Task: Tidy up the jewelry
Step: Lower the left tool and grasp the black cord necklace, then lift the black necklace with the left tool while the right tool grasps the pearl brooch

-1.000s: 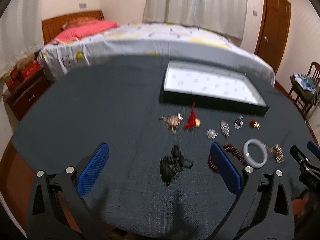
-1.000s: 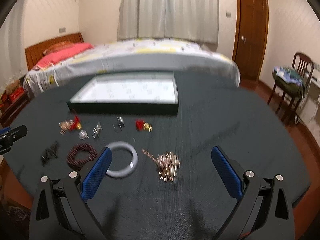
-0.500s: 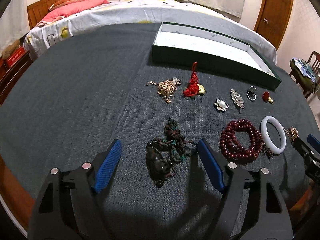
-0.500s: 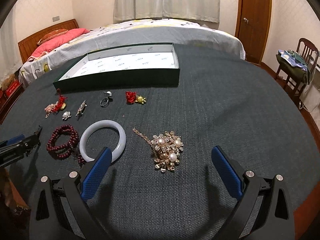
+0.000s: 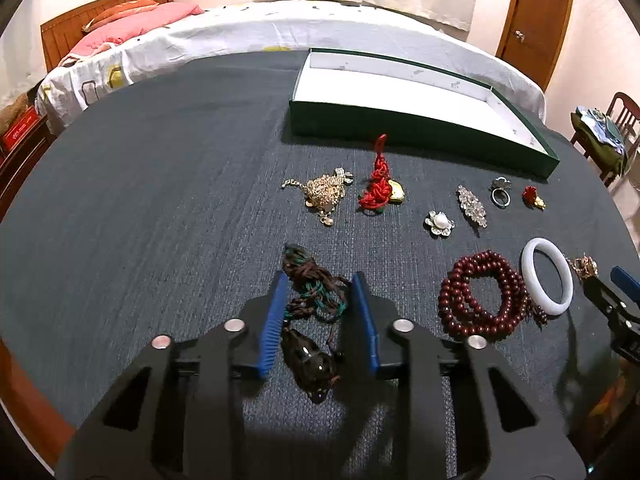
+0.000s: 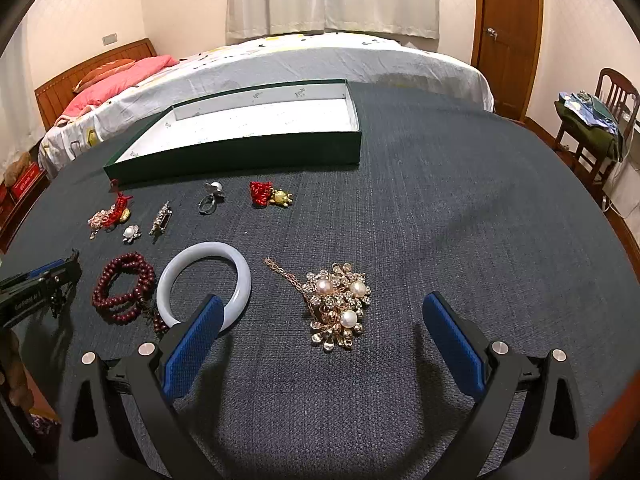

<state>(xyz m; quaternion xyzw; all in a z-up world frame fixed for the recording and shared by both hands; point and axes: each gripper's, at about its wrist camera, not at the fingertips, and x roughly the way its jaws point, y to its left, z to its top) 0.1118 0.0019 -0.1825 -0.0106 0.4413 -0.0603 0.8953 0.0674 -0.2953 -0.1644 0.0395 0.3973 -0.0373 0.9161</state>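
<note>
Left jaws have just closed around the dark cord necklace (image 5: 316,300); green tray (image 5: 420,128) holds nothing.

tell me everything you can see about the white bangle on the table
The white bangle is a smooth, thick, closed ring, pale and glossy like jade or glass. It lies flat on the dark cloth, between the dark red bead bracelet and the gold pearl brooch. The beads sit against its edge; whether they touch is unclear. In the right wrist view one blue finger of the open right gripper overlaps its near rim.
</note>
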